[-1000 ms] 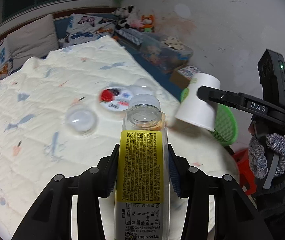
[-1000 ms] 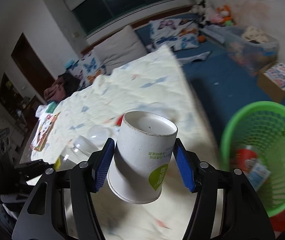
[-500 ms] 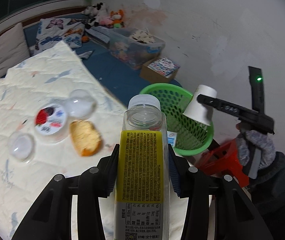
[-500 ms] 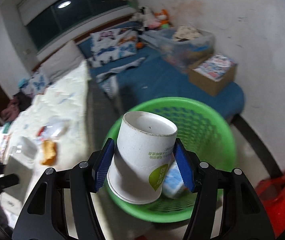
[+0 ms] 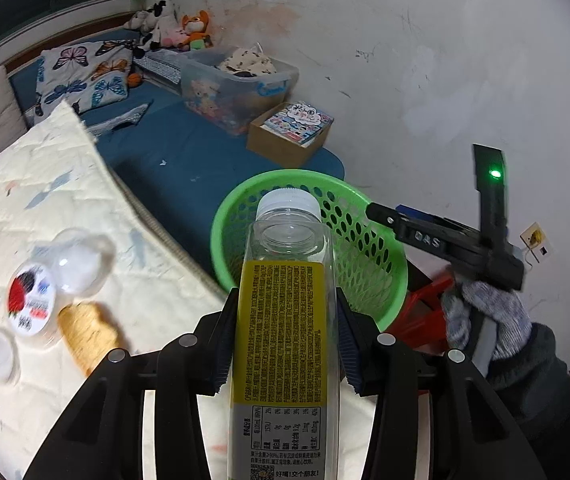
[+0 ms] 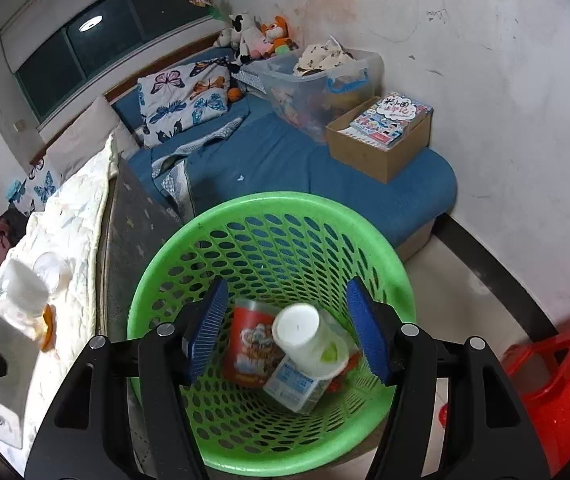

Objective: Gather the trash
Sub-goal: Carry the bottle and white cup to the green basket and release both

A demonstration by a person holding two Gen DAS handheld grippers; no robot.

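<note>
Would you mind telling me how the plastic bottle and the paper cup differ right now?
The plastic bottle is clamped in the left hand-held gripper; the paper cup lies loose in the green basket. The bottle is clear, capped, yellow-labelled; the cup is white and opaque. Both are trash.

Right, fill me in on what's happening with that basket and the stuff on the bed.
A person is clearing trash off the bed with a handheld gripper in each hand. The right gripper hangs open above the green basket; its jaws have just been opening, and the white paper cup now lies inside among other rubbish. The left gripper is clamped on a clear bottle with a yellow label, pointed toward the basket. Small plastic tubs and a piece of bread remain on the quilt.
</note>
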